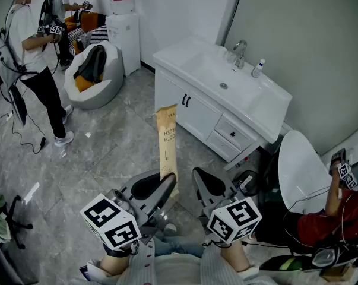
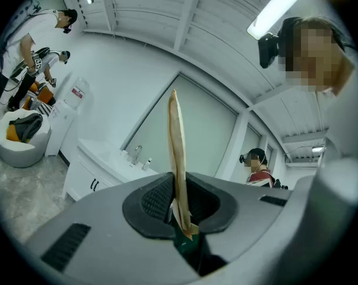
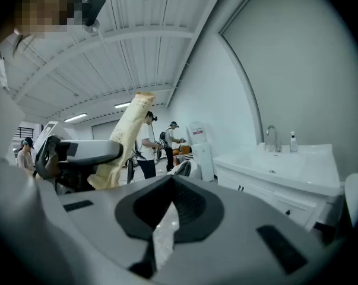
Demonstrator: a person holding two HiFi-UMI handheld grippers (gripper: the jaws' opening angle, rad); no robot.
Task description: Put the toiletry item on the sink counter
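Gripping the lower end of the paper toothbrush packet [image 1: 166, 138], the left gripper [image 1: 162, 187] held it upright above the floor, well apart from the sink counter [image 1: 271, 103]; the packet's contents were hidden. The right gripper [image 1: 206, 183] had its jaws drawn together on nothing identifiable. A small bottle [image 1: 259, 68] stood beside the faucet [image 1: 240, 53] at the counter's back edge, behind the basin [image 1: 208, 70].
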